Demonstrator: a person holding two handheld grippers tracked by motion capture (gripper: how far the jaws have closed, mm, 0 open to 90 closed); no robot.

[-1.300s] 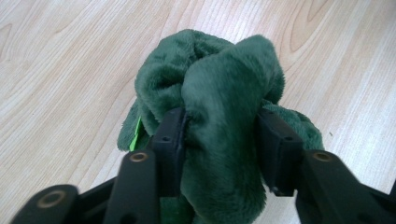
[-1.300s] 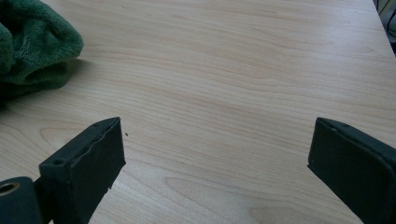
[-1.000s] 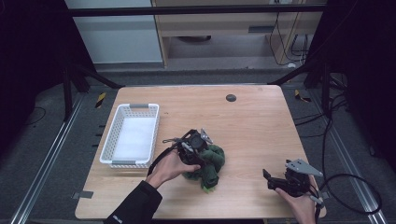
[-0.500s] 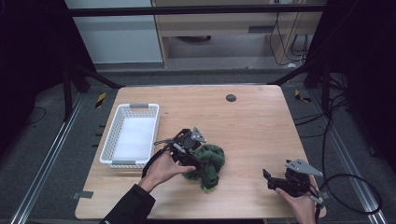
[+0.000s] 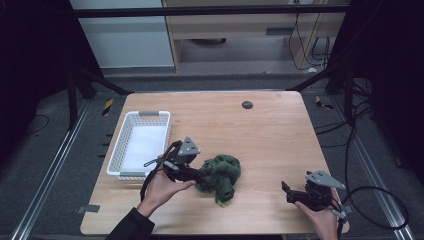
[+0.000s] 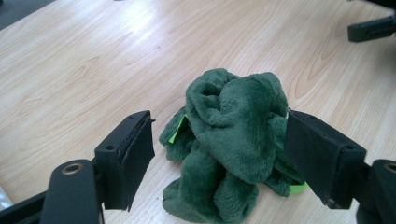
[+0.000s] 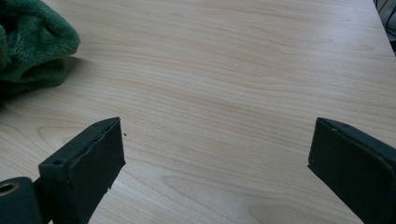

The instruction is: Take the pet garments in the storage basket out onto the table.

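A crumpled dark green plush cloth (image 5: 221, 175) lies on the wooden table (image 5: 260, 135), a little left of centre near the front. My left gripper (image 5: 200, 175) is at the cloth's left side, held by a hand. In the left gripper view its jaws stand wide apart with the green cloth (image 6: 233, 140) between them, and the left gripper (image 6: 219, 158) is open. A bright green tag shows at the cloth's edge. My right gripper (image 5: 287, 192) rests near the table's front right, open, and in its own view the right gripper (image 7: 215, 163) has bare wood between its jaws, with the green cloth (image 7: 32, 44) at far left.
A white plastic basket (image 5: 141, 144) stands on the left part of the table, beside my left hand. A small dark round disc (image 5: 247, 104) sits near the far edge. Cables trail off the right side. Dark floor surrounds the table.
My left gripper and hand have shifted slightly left and toward the front along the cloth's left side. The right gripper has stayed put.
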